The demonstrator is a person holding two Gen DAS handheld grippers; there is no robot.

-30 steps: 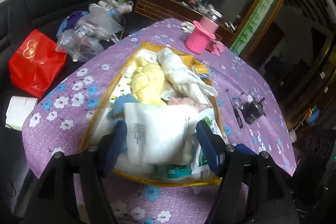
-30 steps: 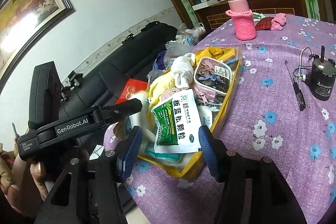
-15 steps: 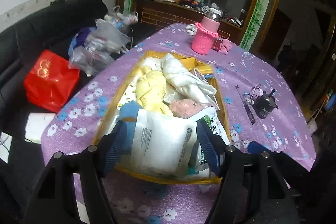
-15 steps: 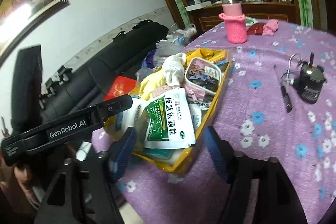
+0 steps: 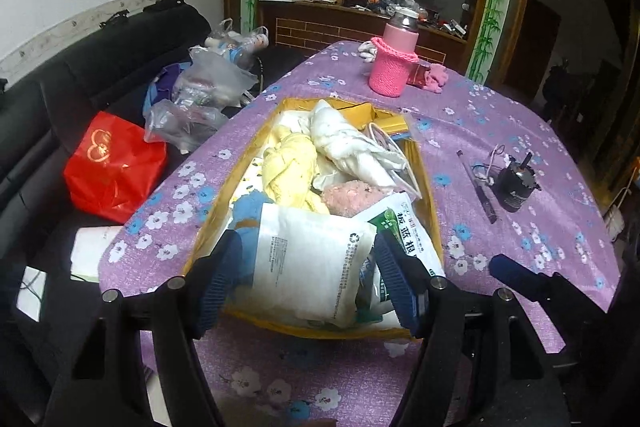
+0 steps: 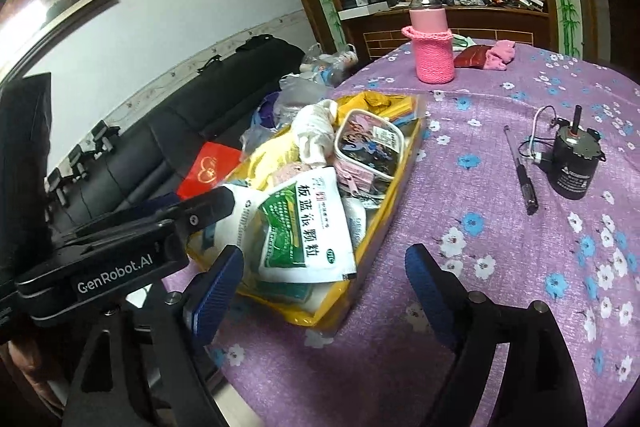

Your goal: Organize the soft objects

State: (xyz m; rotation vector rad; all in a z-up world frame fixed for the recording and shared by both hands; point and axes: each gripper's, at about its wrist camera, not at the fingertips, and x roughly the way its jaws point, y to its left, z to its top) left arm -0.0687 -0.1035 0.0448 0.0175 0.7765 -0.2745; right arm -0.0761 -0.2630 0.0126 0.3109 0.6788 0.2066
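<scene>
Yellow tray (image 5: 434, 227) on the purple flowered table (image 5: 520, 131), already heaped with soft stuff: yellow cloth (image 5: 290, 169), white cloth (image 5: 348, 141), pink plush (image 5: 350, 197), pouches. Left gripper (image 5: 308, 283) apart, straddling white pouch (image 5: 308, 259), no visible squeeze. Right gripper (image 6: 324, 293) opening, nothing pinched, green-print pouch (image 6: 308, 227) resting in tray. Looks mostly packed; pink cloth (image 6: 500, 55) by the bottle (image 6: 432, 43) likely left.

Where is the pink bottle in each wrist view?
Left wrist: pink bottle stands top centre-right, at the table's far edge beyond the yellow tray.
Right wrist: pink bottle stands upper centre-right, up and right of the tray.
Shared landmark: black motor, right of the tray.
</scene>
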